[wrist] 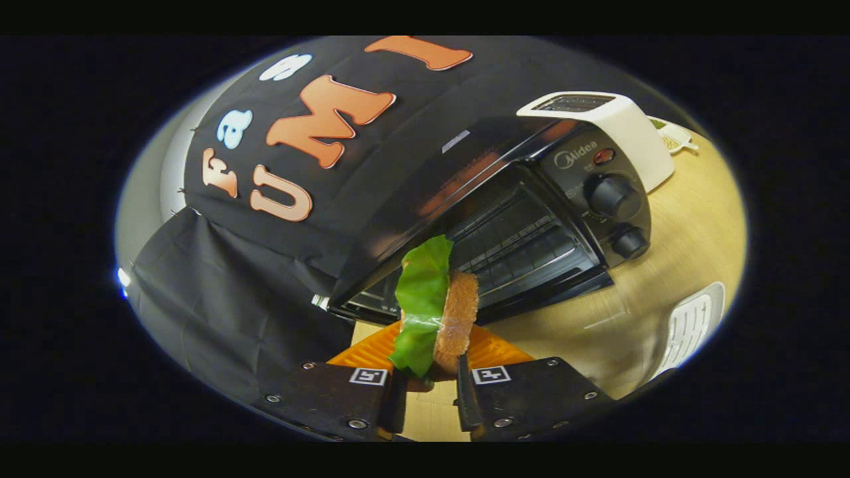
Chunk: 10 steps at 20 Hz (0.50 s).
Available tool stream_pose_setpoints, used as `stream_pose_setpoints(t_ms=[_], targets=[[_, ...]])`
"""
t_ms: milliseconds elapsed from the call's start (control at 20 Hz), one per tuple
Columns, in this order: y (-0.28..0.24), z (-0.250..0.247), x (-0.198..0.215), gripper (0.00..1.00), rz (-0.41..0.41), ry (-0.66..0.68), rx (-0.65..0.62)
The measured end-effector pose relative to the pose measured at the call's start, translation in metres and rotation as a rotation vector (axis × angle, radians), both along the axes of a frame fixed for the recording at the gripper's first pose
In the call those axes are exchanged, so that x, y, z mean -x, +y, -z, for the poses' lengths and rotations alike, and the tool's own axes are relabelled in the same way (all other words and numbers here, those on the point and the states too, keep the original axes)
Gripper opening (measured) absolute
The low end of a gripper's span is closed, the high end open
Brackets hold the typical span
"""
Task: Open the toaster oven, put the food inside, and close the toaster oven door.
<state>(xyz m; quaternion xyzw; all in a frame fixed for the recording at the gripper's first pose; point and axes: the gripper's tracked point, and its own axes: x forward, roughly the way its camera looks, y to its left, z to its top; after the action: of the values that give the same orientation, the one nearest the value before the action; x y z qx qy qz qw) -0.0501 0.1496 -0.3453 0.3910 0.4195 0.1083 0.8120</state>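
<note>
Gripper view: light wood-grain tabletop (684,265) fills the right and lower centre of the frame, black cloth booth wall (226,312) across the left and top. A white slot toaster (617,126) sits upper right, just behind the toaster oven; a white slotted object (690,325), blurred, lies at lower right.

Black toaster oven (505,219), centre to upper right, looks tilted in the frame, door dropped open, wire rack showing inside, two knobs (614,197) on its right panel.

Sandwich (438,312) at centre: brown bread slice with green lettuce leaf, standing on edge, just ahead of the oven's opening. Gripper (430,382) fingers closed on the sandwich's lower end, one on each side. An orange ridged piece (491,348) sits just behind the fingertips.
</note>
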Motion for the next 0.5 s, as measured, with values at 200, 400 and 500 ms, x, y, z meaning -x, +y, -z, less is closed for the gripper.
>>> stream_pose_setpoints(t_ms=[200,400,500], targets=[[0.007,0.014,-0.015,0.32,0.045,0.003,-0.039],[0.010,0.027,-0.039,0.32,0.107,-0.007,-0.070],[0.013,0.031,-0.048,0.32,0.132,-0.006,-0.097]])
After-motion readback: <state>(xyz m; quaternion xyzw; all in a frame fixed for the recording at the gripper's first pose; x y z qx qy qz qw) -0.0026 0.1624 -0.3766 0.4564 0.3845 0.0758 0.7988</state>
